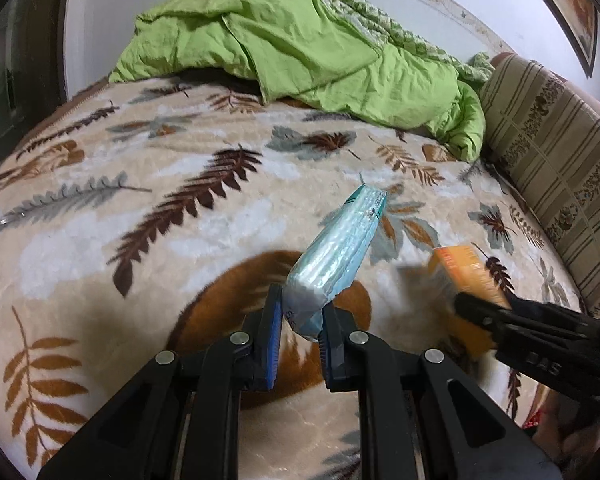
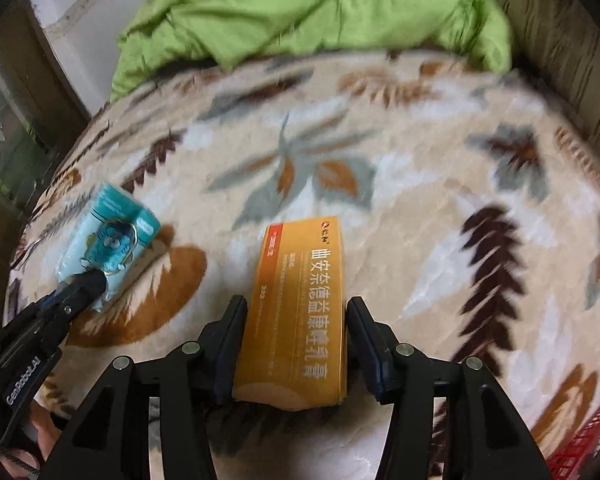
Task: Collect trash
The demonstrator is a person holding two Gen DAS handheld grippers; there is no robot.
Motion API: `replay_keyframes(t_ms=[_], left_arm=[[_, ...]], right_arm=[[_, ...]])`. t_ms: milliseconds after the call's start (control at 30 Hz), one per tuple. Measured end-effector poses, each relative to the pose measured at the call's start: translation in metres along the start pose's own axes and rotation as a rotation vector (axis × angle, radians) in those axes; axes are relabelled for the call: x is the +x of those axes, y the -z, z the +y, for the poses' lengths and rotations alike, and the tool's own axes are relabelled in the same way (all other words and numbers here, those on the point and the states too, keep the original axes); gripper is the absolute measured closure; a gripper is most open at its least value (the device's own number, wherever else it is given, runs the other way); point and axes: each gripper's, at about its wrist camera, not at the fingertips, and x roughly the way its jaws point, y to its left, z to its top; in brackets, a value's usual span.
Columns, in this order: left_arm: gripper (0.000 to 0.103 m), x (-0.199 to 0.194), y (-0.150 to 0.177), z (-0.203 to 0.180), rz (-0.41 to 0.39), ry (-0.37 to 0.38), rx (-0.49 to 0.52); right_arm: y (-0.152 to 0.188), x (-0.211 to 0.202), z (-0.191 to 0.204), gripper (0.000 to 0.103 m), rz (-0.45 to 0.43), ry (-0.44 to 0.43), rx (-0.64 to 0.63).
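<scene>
Left wrist view shows our left gripper (image 1: 298, 320) clamped on a blue tissue pack (image 1: 336, 248) above the leaf-patterned blanket (image 1: 140, 184) — our right gripper (image 2: 296, 320) grips an orange box (image 2: 296, 312).

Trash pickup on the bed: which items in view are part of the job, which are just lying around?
Job items:
- blue tissue pack, pinched in the left tongs
- orange carton, between the fingers of the right tongs

Just there:
- green quilt
- leaf-print blanket
- striped cushion
- red basket, purpose unclear
</scene>
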Motion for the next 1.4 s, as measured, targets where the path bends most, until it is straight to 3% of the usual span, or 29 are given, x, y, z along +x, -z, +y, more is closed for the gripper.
replay_keyframes(t_ms=[167, 567, 1133, 1400], left_arm=[[0.088, -0.001, -0.003, 0.004, -0.022, -0.014, -0.008], [0.088, 0.0, -0.004, -0.004, -0.046, -0.038, 0.037], [0.088, 0.003, -0.002, -0.006, -0.041, -0.036, 0.035], [0.088, 0.003, -0.002, -0.007, -0.045, -0.042, 0.043]], right_arm=[[0.0, -0.018, 0.007, 0.048, -0.106, 0.074, -0.025], [0.004, -0.032, 0.025, 0.048, -0.2, 0.155, -0.11], [0.004, -0.032, 0.025, 0.048, -0.199, 0.149, -0.106], [0.003, -0.034, 0.022, 0.048, -0.211, 0.087, -0.083]])
